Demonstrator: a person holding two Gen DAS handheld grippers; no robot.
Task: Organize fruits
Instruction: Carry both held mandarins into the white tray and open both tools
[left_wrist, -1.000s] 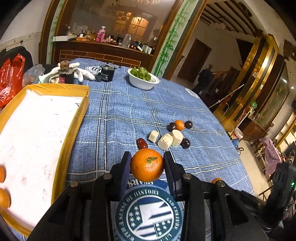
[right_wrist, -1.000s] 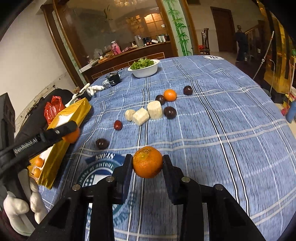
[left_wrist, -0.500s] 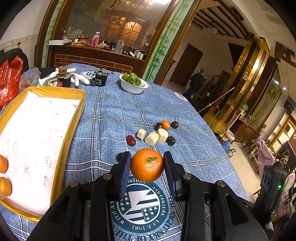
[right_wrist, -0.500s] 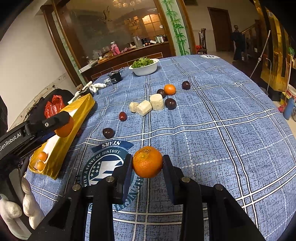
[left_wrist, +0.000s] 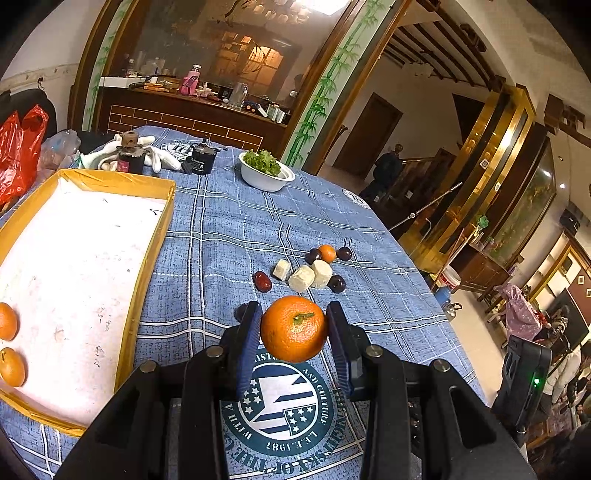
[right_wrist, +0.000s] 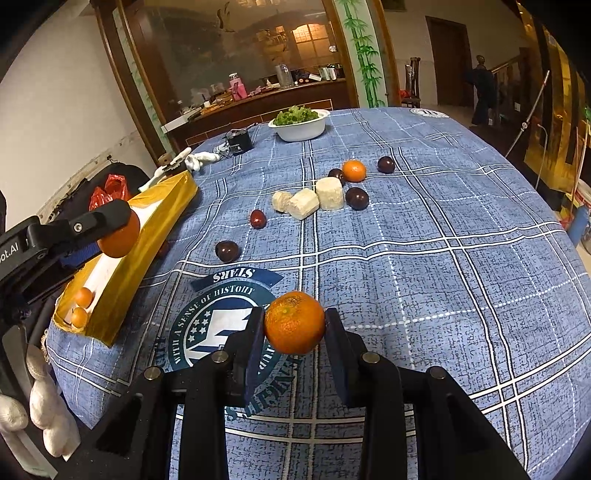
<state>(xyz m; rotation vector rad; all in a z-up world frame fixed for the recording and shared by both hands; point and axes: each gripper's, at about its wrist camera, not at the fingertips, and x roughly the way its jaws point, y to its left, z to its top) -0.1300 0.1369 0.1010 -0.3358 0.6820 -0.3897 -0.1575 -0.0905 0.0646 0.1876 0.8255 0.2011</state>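
Left wrist: orange (left_wrist: 294, 328) clamped between jaws

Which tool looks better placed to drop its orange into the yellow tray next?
Probably the left tool: its orange is beside the yellow tray. The right tool holds its orange farther away, over the tablecloth emblem.

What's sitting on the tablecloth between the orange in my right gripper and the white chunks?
In the right wrist view, only bare blue cloth separates the held orange from the white chunks; a dark plum lies off to the left.
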